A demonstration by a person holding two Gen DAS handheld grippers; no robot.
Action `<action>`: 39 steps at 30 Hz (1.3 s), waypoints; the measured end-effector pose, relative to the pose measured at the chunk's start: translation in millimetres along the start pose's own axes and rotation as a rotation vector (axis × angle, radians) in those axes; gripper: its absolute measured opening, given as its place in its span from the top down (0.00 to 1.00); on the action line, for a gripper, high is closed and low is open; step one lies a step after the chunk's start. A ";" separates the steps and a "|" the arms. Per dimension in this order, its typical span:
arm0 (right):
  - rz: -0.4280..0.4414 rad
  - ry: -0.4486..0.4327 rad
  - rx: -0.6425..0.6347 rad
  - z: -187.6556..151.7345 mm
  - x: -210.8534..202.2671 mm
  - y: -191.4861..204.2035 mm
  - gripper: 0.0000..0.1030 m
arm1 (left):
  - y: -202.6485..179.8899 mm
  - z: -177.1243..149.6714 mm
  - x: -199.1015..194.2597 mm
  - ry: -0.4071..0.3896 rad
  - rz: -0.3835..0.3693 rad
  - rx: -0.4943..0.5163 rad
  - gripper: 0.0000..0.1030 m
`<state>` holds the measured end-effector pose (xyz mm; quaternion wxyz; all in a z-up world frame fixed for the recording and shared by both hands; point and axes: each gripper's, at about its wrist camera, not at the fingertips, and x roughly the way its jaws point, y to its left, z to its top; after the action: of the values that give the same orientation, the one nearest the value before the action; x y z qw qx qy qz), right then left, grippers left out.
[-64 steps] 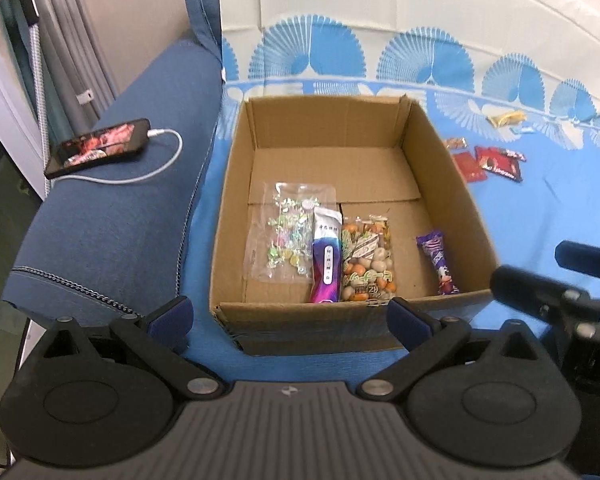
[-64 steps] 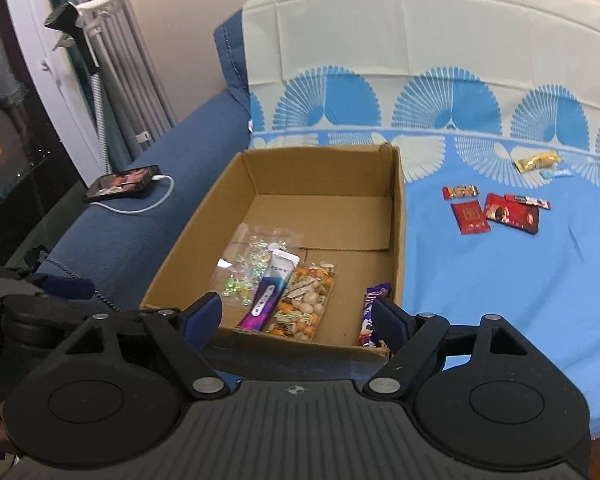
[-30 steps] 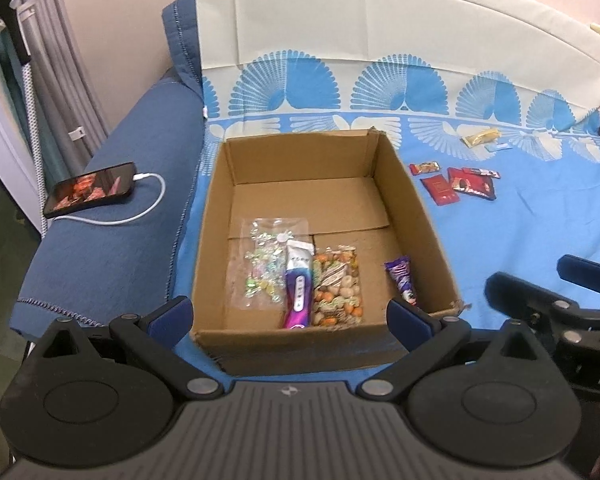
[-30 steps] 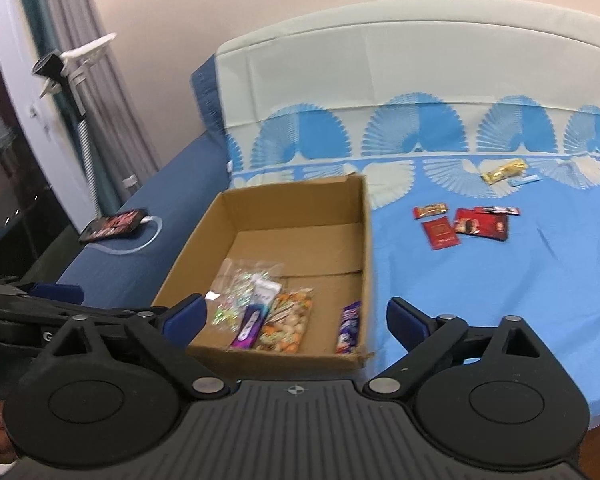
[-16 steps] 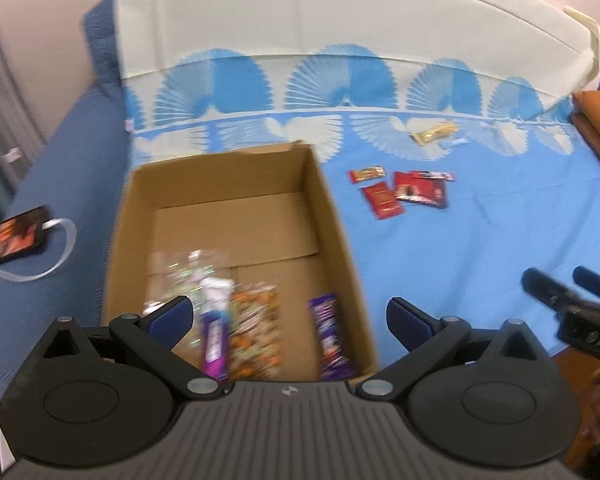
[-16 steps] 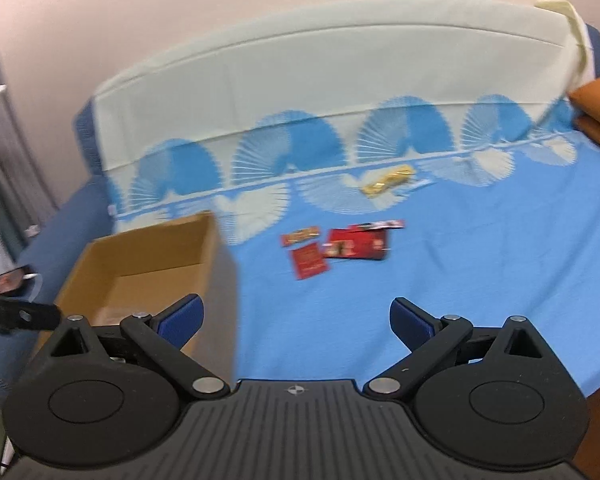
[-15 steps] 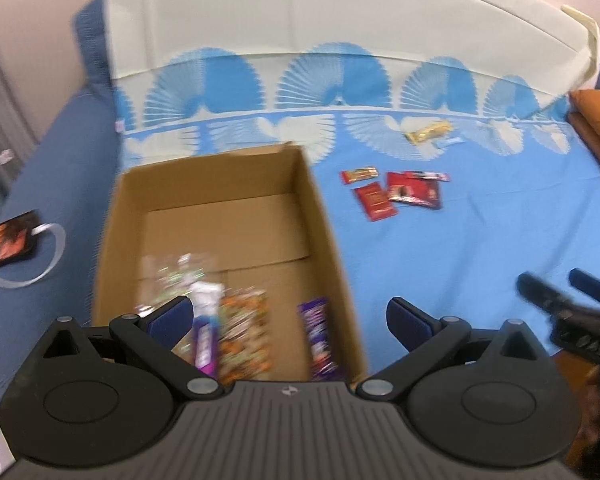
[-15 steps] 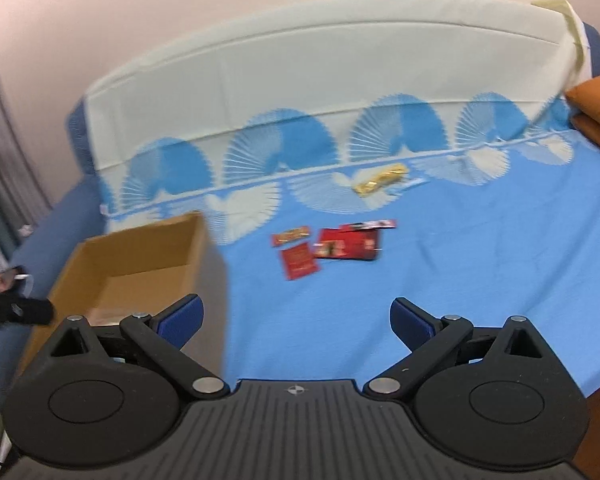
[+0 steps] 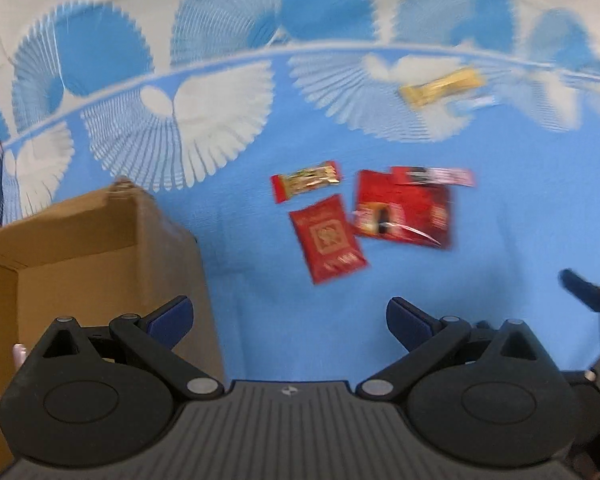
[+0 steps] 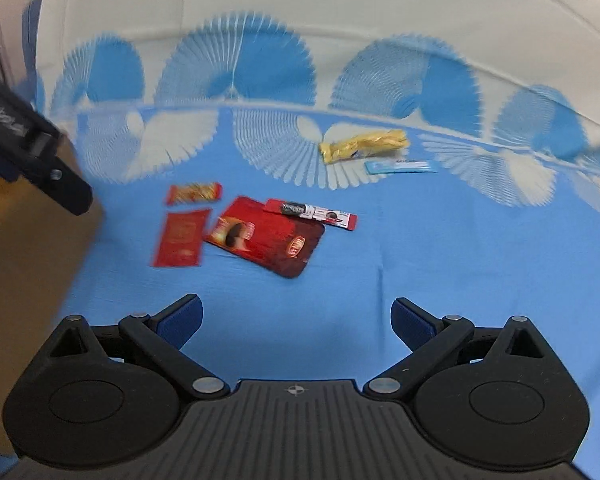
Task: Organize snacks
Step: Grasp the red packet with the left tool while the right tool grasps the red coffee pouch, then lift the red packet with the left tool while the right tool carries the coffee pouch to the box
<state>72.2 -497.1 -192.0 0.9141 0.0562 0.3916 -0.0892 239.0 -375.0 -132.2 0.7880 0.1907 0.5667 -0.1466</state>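
Several snack packets lie on the blue sheet ahead of both grippers. A small red sachet (image 9: 328,238) (image 10: 181,237) lies beside a larger red packet (image 9: 402,212) (image 10: 266,240). A short red bar (image 9: 306,181) (image 10: 195,193) and a thin red stick (image 9: 434,176) (image 10: 312,213) lie behind them. Farther back lie a yellow bar (image 9: 440,87) (image 10: 364,145) and a pale blue strip (image 10: 400,167). The cardboard box (image 9: 84,248) (image 10: 24,260) stands at the left. My left gripper (image 9: 288,318) and my right gripper (image 10: 296,316) are both open and hold nothing.
The blue sheet (image 10: 460,264) with white and blue fan patterns covers the seat and runs up a cream backrest (image 10: 300,4). The other gripper shows at the right edge of the left wrist view and the upper left of the right wrist view.
Both grippers have swung right and forward, away from the box and toward the loose packets, which now look much larger. The box's contents have dropped out of sight.
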 end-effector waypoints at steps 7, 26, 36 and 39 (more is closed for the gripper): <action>0.065 -0.014 -0.155 6.4 88.4 6.8 0.03 | 7.3 32.0 92.5 0.119 -0.058 -0.134 0.00; 0.130 -0.198 -0.263 4.3 129.8 26.4 0.44 | 16.7 36.3 115.3 0.088 -0.152 -0.124 0.72; 0.181 -0.190 -0.044 6.9 81.0 11.2 0.82 | 20.4 13.8 62.1 -0.006 -0.197 -0.081 0.96; 0.213 -0.182 0.144 3.7 58.9 -4.7 0.88 | 23.1 -0.9 40.7 -0.054 -0.207 -0.045 0.96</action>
<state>113.8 -509.3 -232.4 0.9438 0.1542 0.2914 -0.0245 261.4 -354.7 -167.9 0.7878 0.1096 0.5650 -0.2196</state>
